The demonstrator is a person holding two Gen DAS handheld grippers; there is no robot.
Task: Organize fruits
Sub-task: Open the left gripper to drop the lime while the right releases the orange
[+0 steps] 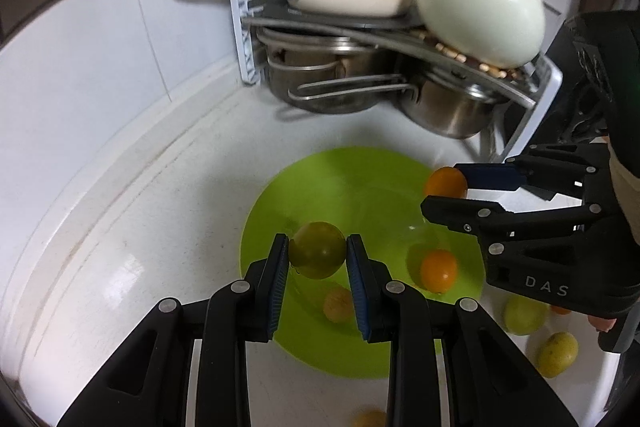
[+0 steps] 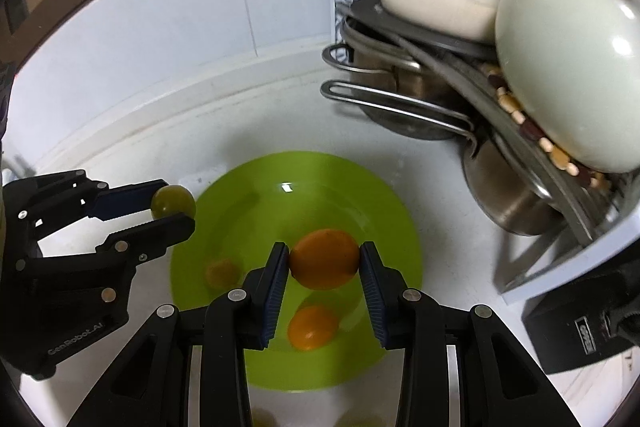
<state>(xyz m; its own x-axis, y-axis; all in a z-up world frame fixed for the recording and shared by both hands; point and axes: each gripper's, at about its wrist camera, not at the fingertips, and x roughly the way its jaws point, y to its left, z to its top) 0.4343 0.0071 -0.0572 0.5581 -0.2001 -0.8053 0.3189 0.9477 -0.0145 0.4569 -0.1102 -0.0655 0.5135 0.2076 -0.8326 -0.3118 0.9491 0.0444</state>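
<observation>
- The left claw (image 1: 317,259) is clenched on a green fruit (image 1: 317,255), its blue pads pressing the fruit's two sides; the fruit hangs clear above the green plate (image 1: 320,183).
- The right claw (image 2: 324,261) is clenched on an orange fruit (image 2: 324,258) in the same side-to-side pinch, also held above the plate rather than resting on it.
- Both claws point steeply down over the plate, which suggests each fruit is being carried in for release there.
- Two fruits already lie on the plate: an orange one (image 2: 312,327) near its front and a smaller, paler one (image 2: 222,273) toward its left. The plate appears to serve as the collecting point.
- At least two yellow-green fruits (image 1: 558,354) lie on the white tabletop (image 1: 120,227) off the plate's right edge, so the task is judged part done.
- A rack of pots (image 1: 380,83) with a white jug (image 1: 480,11) stands behind the plate, well apart from both claws.
- Risk: a round fruit dropped from height may roll off the shallow plate; lowering first seems prudent.
</observation>
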